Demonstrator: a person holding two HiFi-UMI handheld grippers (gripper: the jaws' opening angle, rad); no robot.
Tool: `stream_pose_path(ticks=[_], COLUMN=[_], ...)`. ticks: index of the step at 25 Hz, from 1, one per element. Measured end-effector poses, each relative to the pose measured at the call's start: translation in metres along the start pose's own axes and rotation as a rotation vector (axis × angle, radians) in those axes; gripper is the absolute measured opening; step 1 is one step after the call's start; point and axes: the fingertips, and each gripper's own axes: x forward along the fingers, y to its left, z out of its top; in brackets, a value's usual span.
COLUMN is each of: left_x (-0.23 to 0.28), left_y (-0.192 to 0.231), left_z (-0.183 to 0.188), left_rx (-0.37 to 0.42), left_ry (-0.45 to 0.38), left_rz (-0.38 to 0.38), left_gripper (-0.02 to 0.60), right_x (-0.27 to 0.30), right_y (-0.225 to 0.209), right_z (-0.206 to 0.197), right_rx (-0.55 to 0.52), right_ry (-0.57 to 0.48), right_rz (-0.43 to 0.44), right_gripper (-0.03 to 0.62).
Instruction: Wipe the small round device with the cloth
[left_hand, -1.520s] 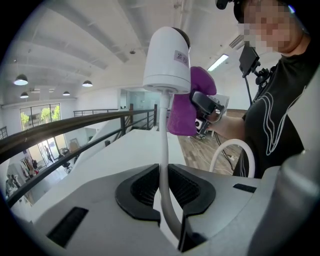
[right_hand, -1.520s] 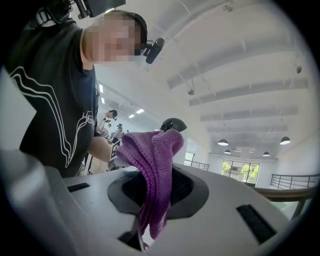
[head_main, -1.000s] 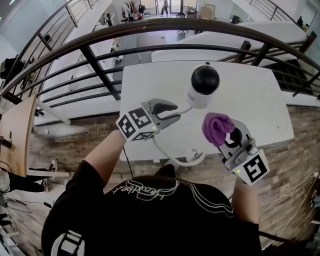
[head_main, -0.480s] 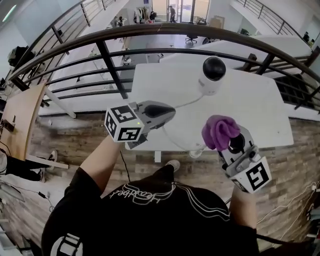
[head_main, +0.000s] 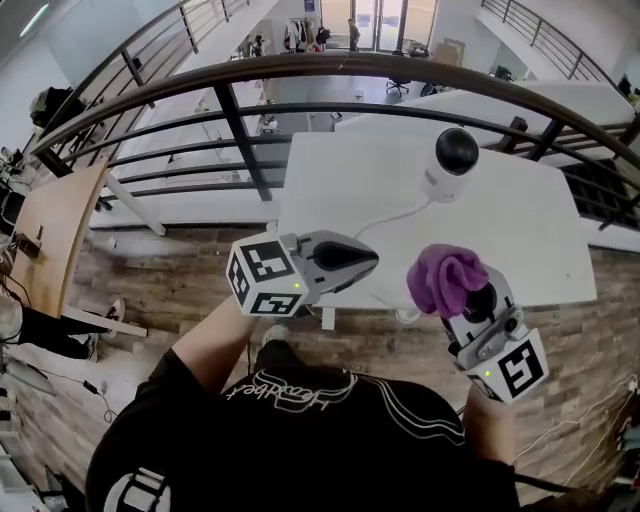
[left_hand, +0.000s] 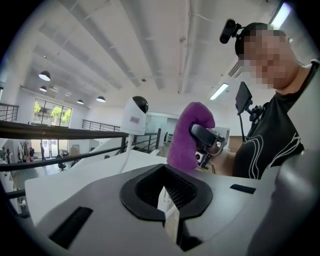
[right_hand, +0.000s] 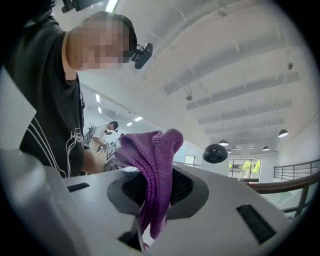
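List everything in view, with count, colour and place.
table: one, white, behind the railing
device: one, white with a black dome, on the table's far side
cable: one, white, runs from the device across the table towards the person
cloth: one, purple, bunched in the right gripper
railing: one, dark, curves across beyond the table
floor: wood planks, under the table
shirt: one, black with white lines, on the person, bottom of the head view
left gripper: one, grey, over the table's near edge, jaws just closed, shut; cannot tell whether they pinch the cable
right gripper: one, grey, right of the left one, shut on the cloth
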Motion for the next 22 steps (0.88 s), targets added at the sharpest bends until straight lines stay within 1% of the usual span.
stream_pose_path(ticks=[4, 7, 10, 13, 17, 20, 22], left_x=[-0.012, -0.033, -0.054, -0.062, -0.069, -0.056, -0.045], left_y=[0.029, 0.064, 0.110, 0.140, 0.152, 0.150, 0.149], left_z=[-0.006, -0.013, 0.000, 0.014, 0.015, 0.010, 0.010], left_rx=[0.010, 0.019, 0.031, 0.058, 0.095, 0.090, 0.081], left_ry=[-0.009, 0.007, 0.014, 0.023, 0.031, 0.036, 0.038], left_rz=[-0.050, -0.108, -0.168, -0.262, -0.391, -0.471, -0.502], left_gripper=[0.008, 0.008, 0.009, 0.009, 0.009, 0.009, 0.009], right_x=[0.031, 0.069, 0.120, 0.156, 0.173, 0.165, 0.154], right_y=[-0.007, -0.010, -0.024, -0.035, -0.032, -0.027, -0.027], right_z=[-0.013, -0.017, -0.010, -0.002, -0.008, -0.014, -0.016], right_rx=[-0.008, -0.027, -0.052, -0.065, -0.089, -0.089, -0.098], right_ry=[0.031, 0.066, 0.092, 0.140, 0.218, 0.273, 0.311], right_rz=[-0.058, -0.131, -0.201, -0.306, -0.476, -0.582, -0.635], right_gripper=[0.058, 0.058, 0.058, 0.058, 0.058, 0.058, 0.058])
